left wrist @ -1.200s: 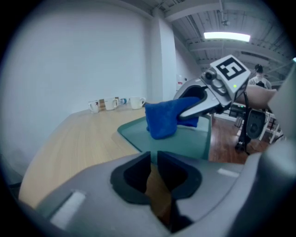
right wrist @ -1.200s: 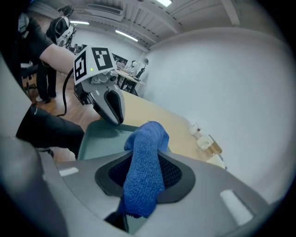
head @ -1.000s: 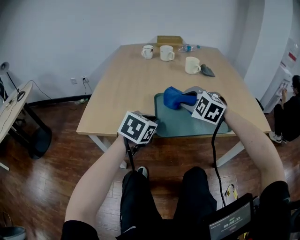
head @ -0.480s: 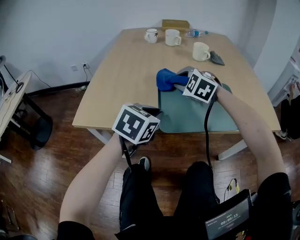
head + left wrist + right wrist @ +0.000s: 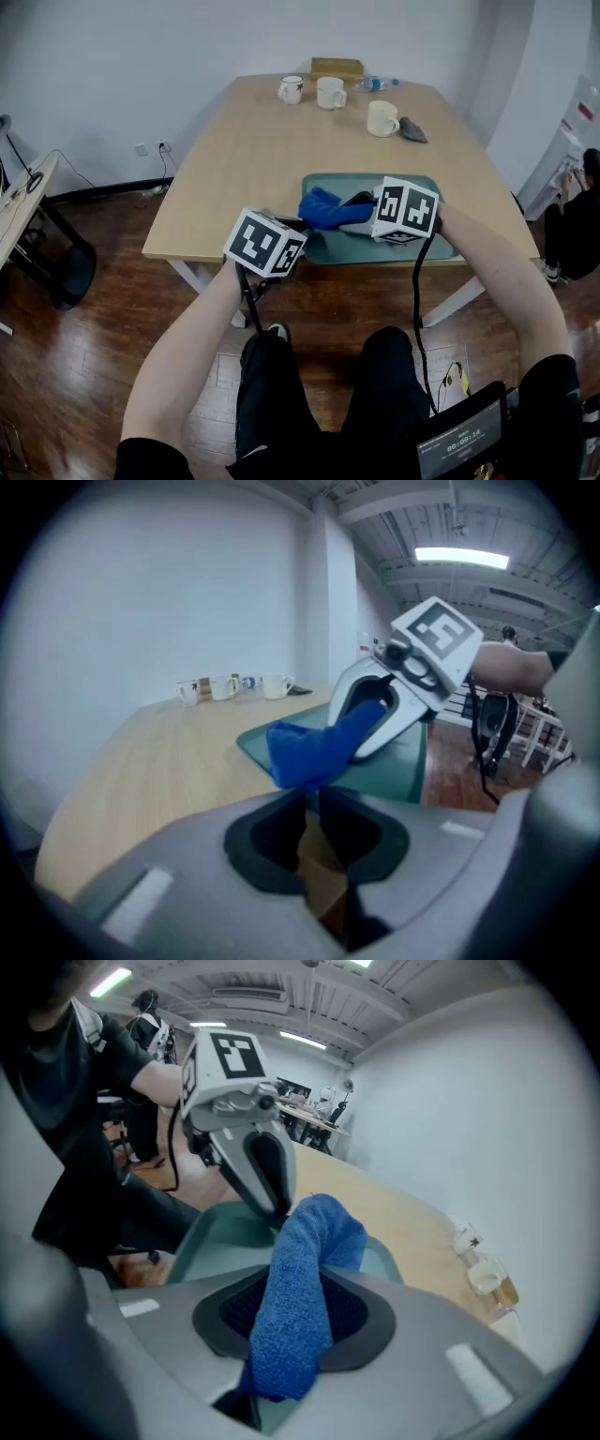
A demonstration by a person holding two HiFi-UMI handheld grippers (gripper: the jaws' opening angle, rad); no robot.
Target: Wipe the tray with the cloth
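My right gripper is clamped on the blue cloth, which is bunched over the left half of the green tray at the table's near edge. My left gripper is closed on nothing, at the tray's near-left corner. Recommendation: press the cloth flat to the tray floor, sweep corner to corner in overlapping passes, and brace the tray against sliding.

Left gripper and right gripper: grey shells, white cubes with black square markers, black cables. Short black sleeves, dark trousers.
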